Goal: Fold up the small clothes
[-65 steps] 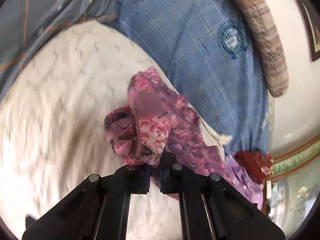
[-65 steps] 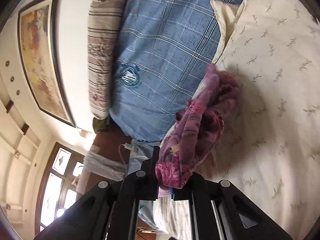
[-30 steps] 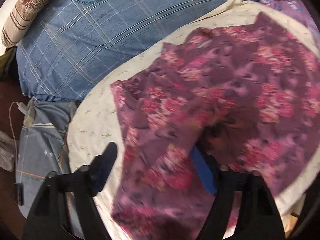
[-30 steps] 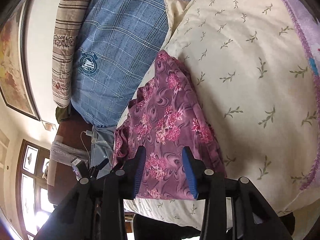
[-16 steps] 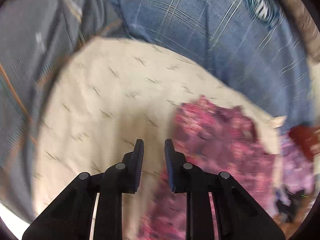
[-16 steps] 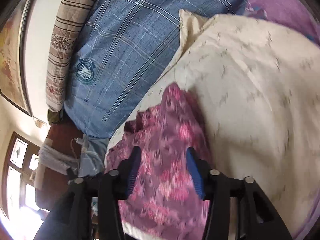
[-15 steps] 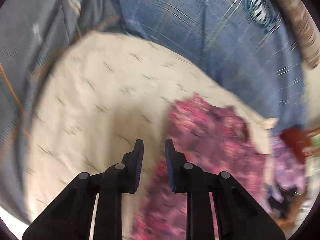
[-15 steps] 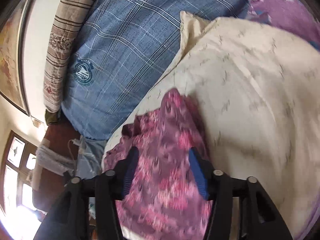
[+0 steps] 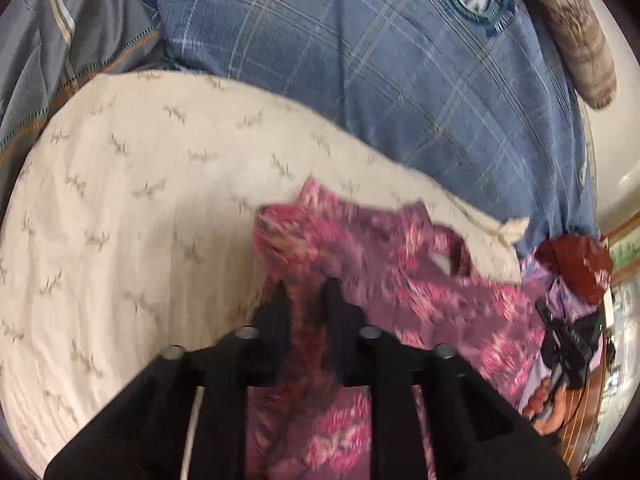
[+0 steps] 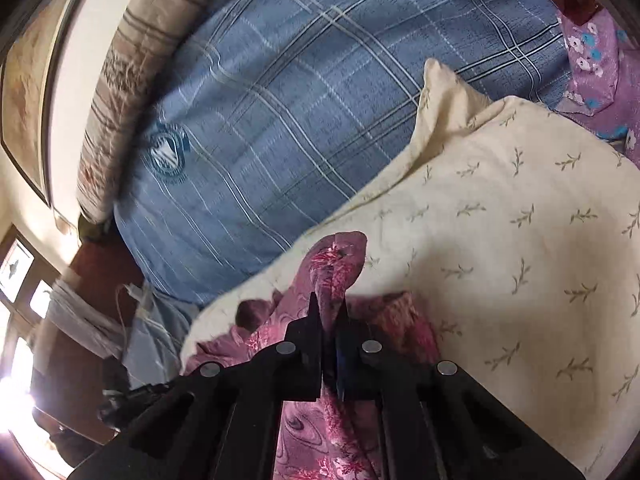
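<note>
The small garment [image 9: 400,264] is a thin purple cloth printed with pink and red flowers and darker swirls. It lies rumpled, not flat, on the cream pillow [image 9: 140,200] with the sparse leaf-sprig print, near the pillow's edge that borders the blue plaid cover. In the left wrist view it spreads in loose folds, with 1 opening showing pale pillow through it, and its print is smeared by blur. In the right wrist view 1 narrow fold of the garment [image 10: 340,264] stands up in a rounded tip, with the rest bunched low around it.
</note>
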The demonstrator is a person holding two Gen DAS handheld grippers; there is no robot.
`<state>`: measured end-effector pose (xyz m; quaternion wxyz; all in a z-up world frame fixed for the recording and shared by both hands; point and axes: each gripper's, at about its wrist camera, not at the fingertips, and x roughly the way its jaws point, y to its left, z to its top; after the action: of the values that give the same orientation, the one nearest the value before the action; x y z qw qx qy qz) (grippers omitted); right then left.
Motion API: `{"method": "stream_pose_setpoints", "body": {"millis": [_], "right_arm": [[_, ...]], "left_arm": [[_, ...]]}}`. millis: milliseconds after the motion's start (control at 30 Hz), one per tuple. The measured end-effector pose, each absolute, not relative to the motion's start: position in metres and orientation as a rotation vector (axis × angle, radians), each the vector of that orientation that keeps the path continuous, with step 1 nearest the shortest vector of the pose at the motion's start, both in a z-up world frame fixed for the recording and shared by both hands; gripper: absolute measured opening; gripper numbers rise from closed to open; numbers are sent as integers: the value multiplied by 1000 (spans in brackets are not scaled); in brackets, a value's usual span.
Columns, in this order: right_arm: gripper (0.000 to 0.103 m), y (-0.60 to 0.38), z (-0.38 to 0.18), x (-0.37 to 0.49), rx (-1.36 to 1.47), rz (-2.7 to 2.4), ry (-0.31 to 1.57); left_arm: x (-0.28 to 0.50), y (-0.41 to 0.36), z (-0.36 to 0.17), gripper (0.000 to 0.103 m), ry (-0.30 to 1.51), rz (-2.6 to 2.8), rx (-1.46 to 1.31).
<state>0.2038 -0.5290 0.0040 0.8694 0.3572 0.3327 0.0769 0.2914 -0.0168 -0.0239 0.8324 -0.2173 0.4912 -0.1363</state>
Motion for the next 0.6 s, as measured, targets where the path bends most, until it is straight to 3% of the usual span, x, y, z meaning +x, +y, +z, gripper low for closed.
{"method": "stream_pose_setpoints", "body": {"millis": [200, 300, 367, 433, 500, 600], "right_arm": [[4, -536, -42, 230, 749, 43, 820], [6, -532, -52, 229, 751, 57, 831], [9, -532, -48, 227, 750, 83, 824], [11, -534, -44, 227, 761, 90, 823], [21, -535, -45, 229, 773, 102, 832], [26, -531, -51, 233, 756, 92, 855]], "left_arm": [[322, -5, -47, 4, 1078, -137, -507], [321, 12, -43, 4, 1081, -249, -662], [320, 20, -39, 11, 1088, -318, -707], [319, 18, -40, 42, 1125, -343, -691], [316, 15, -43, 58, 1148, -343, -677], [312, 4, -49, 55, 1154, -382, -697]]}}
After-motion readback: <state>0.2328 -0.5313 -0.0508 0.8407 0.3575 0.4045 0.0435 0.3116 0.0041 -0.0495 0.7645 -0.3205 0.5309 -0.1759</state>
